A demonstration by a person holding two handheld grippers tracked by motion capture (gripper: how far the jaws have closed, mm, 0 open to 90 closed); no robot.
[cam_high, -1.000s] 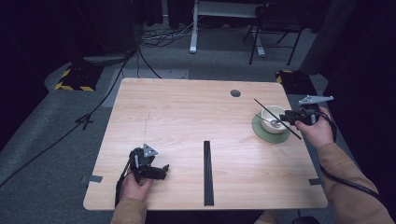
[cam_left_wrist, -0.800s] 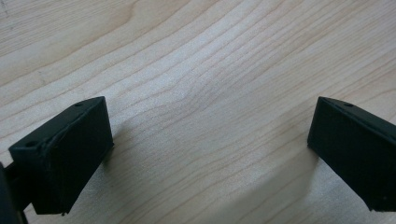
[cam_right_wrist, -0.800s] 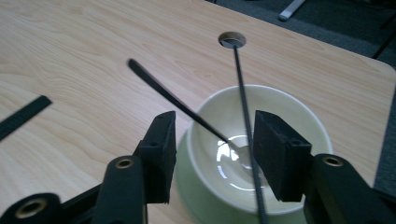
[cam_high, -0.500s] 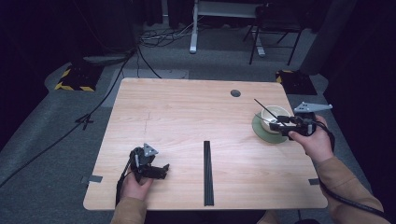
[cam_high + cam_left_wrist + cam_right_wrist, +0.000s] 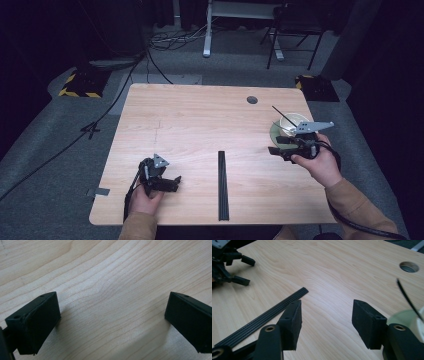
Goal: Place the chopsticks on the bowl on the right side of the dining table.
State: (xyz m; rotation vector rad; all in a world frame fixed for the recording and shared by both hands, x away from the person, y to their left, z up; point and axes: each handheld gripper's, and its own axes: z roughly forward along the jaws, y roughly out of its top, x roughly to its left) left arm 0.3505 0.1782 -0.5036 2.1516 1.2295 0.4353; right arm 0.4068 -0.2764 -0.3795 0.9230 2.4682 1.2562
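A: What is found nearest the person's edge of the pale wooden desk point(image 5: 200, 115)?

B: The left claw point(image 5: 167, 184) is rested low on the desk, held in a hand at the near left. Its jaws are spread wide apart with bare wood grain between them, as seen in the left gripper view point(image 5: 112, 320). A flat, ribbed black strip point(image 5: 222, 185) is laid lengthwise near the middle of the front edge, apart from both claws.

A: And farther along?

B: The right claw point(image 5: 280, 150) is held just off the near side of a pale green round plate point(image 5: 274, 132), at the right of the desk. Its jaws are parted and nothing is gripped; in the right gripper view point(image 5: 325, 322) open wood is seen between them, with the plate's rim point(image 5: 404, 315) at the right. A small white cup or bowl point(image 5: 295, 122) is set on the plate, and a thin black stick point(image 5: 284, 116) is leaned out of it, slanting up and back. A round cable hole point(image 5: 252, 100) is cut in the desk beyond.

A: How would the stick be expected to handle?

B: It is judged light, stiff and slim, and easily rolled or slipped between flat pads. A hold on the exposed upper shaft, clear of the dish, is thought best. The dish may be tipped if the stick is dragged sideways.
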